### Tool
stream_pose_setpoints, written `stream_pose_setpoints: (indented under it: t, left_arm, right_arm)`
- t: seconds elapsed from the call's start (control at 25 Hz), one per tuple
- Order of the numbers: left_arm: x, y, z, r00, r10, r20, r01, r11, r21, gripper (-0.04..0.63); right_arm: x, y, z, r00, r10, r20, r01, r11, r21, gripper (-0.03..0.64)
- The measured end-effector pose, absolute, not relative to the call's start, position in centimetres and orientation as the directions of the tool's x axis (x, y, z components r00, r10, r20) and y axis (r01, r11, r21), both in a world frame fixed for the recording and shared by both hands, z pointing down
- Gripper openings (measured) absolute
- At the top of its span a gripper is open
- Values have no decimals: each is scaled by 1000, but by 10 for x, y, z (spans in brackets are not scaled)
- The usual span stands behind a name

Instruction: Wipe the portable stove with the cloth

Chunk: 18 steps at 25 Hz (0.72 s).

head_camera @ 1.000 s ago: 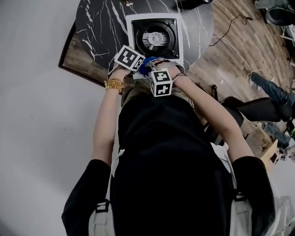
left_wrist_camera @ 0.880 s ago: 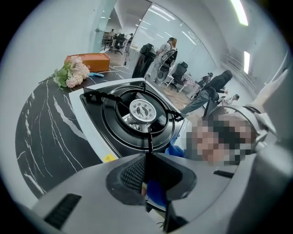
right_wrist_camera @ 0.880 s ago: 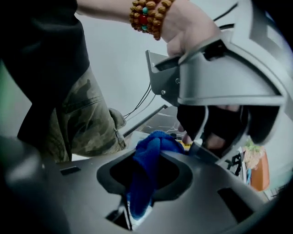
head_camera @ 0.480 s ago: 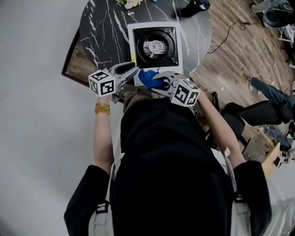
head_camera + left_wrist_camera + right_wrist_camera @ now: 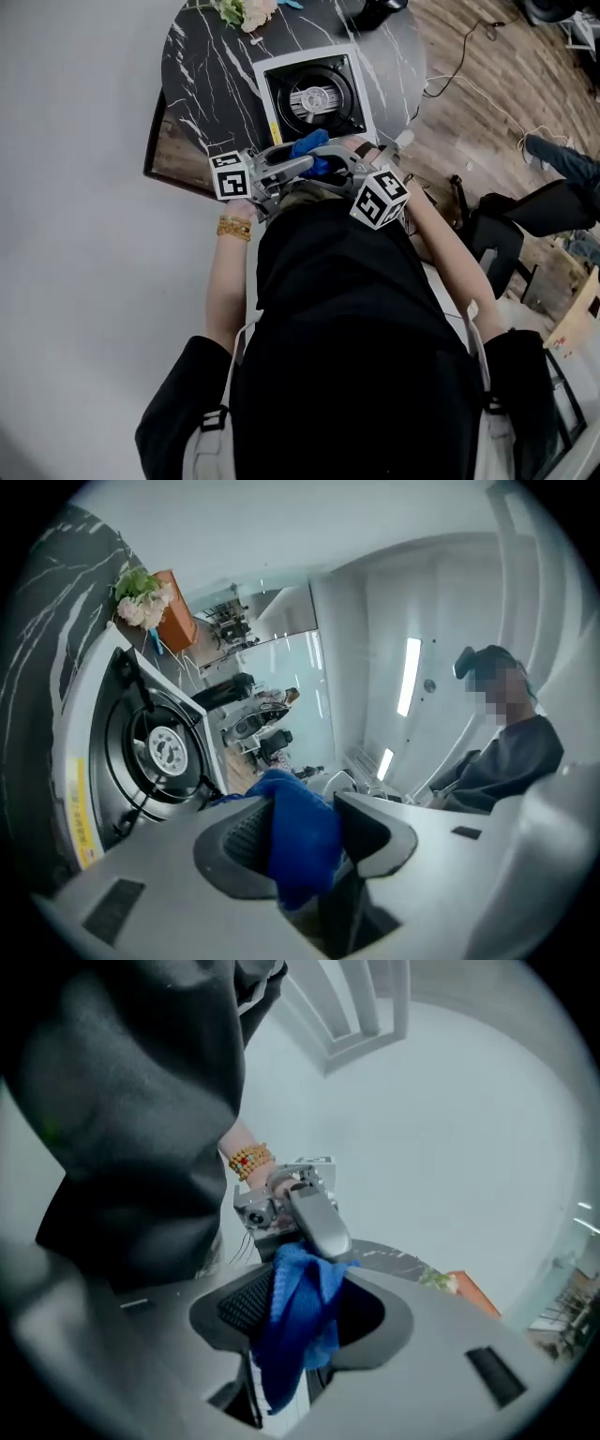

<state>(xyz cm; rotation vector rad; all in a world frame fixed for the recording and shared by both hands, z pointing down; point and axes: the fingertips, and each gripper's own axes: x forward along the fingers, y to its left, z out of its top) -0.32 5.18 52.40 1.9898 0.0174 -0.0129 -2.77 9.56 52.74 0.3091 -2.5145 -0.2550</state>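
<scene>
The white portable stove [image 5: 314,94] with its black burner sits on the black marble table [image 5: 206,75]; the left gripper view shows it too [image 5: 155,752]. A blue cloth [image 5: 309,148] hangs in the air just in front of the stove, between both grippers. My left gripper [image 5: 298,164] points right. Its jaws have just been opening and stand wide, with the cloth [image 5: 300,846] lying against one ribbed pad. My right gripper [image 5: 330,159] faces it from the right. Its jaws have also been opening, and the bunched cloth [image 5: 295,1335] fills the gap between its pads.
A bunch of flowers [image 5: 246,11] lies at the table's far edge. A cable [image 5: 469,70] runs over the wooden floor to the right. A seated person's legs [image 5: 562,202] are further right. My own body is close behind the grippers.
Both grippers have risen from the stove's near edge with the cloth. The left gripper has swung to point sideways, toward the right gripper. The marker cubes have moved apart.
</scene>
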Motion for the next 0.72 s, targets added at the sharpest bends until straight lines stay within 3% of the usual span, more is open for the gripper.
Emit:
stream_pose_setpoints:
  t: [0.08,0.16,0.32,0.4,0.48,0.56,0.72]
  left_arm:
    - [-12,31,536,996,-22,91,-91,-429,899,142]
    - [-31,-12,550,962,-134,239,-274,-469,839,132]
    - [-69,-117,584,728,-386,567,-666,-595,450,131]
    - [-65,-143,608,616,-382,689,-688,-687,233,132]
    - [-50,-146,635,538,-318,780,-614,-782,105,130]
    - [-40,-140,654,504,-315,804,-578,-815,43,126]
    - [-45,-132,654,517,-389,762,-635,-771,37,117]
  right_arm:
    - [-8,91,545,-754,-335,564,-242,941,235,164]
    - [16,90,564,-694,-388,606,-340,919,199,164]
    - [66,101,608,-568,-421,707,-478,868,133,164]
    - [91,105,619,-523,-450,724,-568,817,98,164]
    - [114,107,623,-478,-493,727,-668,742,64,164]
    - [133,110,624,-441,-528,726,-739,672,40,164]
    - [159,115,623,-387,-545,744,-799,600,24,164]
